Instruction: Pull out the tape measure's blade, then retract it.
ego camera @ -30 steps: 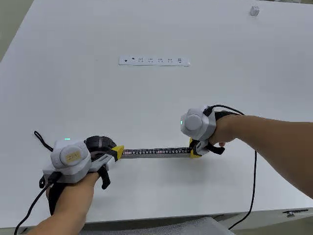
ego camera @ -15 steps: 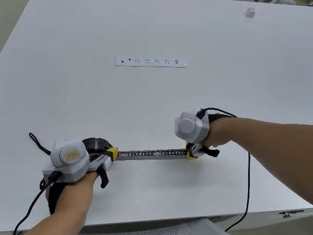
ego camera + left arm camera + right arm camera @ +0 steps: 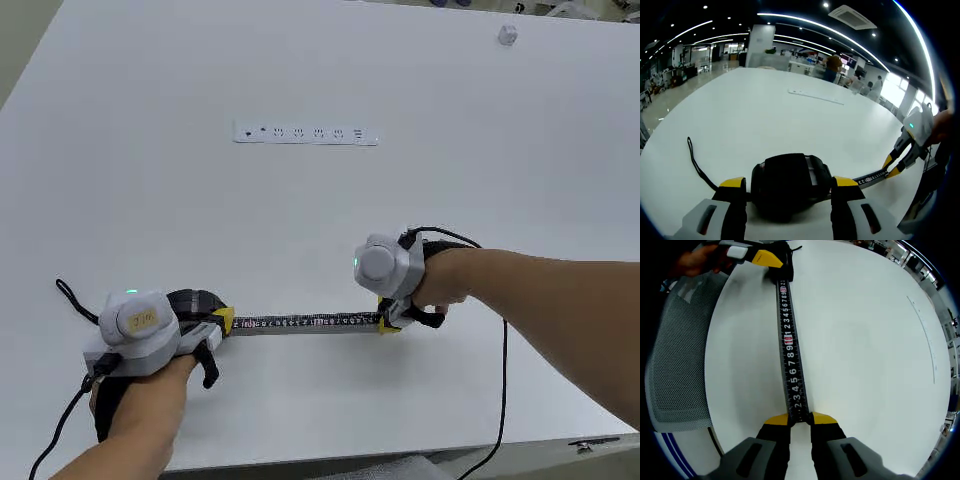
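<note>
White worktop (image 3: 420, 150) runs wide under the job. Nearest, the left tool (image 3: 789, 186) is clamped round the black tape measure case (image 3: 197, 303). The blade (image 3: 790, 355) lies flat from it across to the right tool (image 3: 800, 418), which pinches its end. Against a second ago the drawn length looks about equal, so the pull seems finished and retracting is due. Beyond lies a power strip (image 3: 305, 133).
</note>
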### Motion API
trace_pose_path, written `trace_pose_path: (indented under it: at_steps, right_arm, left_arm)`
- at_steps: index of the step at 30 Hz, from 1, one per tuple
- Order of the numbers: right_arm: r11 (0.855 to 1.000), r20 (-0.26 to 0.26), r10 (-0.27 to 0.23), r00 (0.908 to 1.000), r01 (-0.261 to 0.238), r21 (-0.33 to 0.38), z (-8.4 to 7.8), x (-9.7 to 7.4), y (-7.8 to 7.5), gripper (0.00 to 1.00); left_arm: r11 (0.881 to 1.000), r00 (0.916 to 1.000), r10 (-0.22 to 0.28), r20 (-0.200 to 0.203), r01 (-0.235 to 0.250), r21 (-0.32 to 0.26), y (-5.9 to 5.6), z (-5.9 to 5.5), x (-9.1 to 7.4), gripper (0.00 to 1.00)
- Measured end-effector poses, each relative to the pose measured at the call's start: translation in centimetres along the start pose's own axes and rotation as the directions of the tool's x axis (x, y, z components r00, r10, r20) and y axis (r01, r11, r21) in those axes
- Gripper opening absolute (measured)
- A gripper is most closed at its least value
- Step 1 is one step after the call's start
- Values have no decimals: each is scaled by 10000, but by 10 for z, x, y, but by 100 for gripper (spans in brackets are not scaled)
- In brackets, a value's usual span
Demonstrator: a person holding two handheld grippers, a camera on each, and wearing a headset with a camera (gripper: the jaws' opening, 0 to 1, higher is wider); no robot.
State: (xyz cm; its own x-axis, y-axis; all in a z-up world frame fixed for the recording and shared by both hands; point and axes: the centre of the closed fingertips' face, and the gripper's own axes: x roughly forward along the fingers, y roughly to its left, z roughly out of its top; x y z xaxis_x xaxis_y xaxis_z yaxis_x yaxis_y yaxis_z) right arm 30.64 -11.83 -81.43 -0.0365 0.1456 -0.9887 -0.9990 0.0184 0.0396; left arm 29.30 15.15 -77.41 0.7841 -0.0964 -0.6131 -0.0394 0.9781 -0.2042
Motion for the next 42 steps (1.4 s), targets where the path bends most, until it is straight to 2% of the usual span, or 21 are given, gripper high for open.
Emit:
trace_pose_path:
  at_steps: [2, 5, 9, 16, 20, 33, 42]
  right_arm:
    - [10000, 18, -8, 10000, 8, 28, 0, 0, 0, 14]
    - [10000, 72, -14, 10000, 14, 60, 0, 0, 0, 14]
    - [9999, 156, 16, 9999, -14, -120, 0, 0, 1, 14]
    - [9999, 311, 18, 9995, -23, 145, 1, 0, 1, 14]
    - [9999, 299, 37, 9995, -41, 148, 2, 0, 1, 14]
    - [9998, 592, -27, 9982, 15, 194, 4, 0, 2, 14]
    - [9999, 509, -28, 9987, 19, 172, 4, 0, 3, 14]
  left_arm:
    - [9999, 9999, -106, -25, 106, 79, -4, 0, 1, 61]
    - [9999, 10000, -72, -35, 73, 76, -2, -1, 0, 60]
    - [9999, 9994, 17, -340, -12, 161, -2, -1, 2, 59]
    - [9991, 9971, 136, -749, -104, 423, -3, -4, 1, 58]
    - [9986, 9980, 55, -635, -21, 533, -4, -4, -2, 58]
    - [9979, 9975, -117, -696, 161, 628, -5, -3, -4, 57]
    - [9977, 9974, -180, -700, 225, 642, -5, -4, -4, 57]
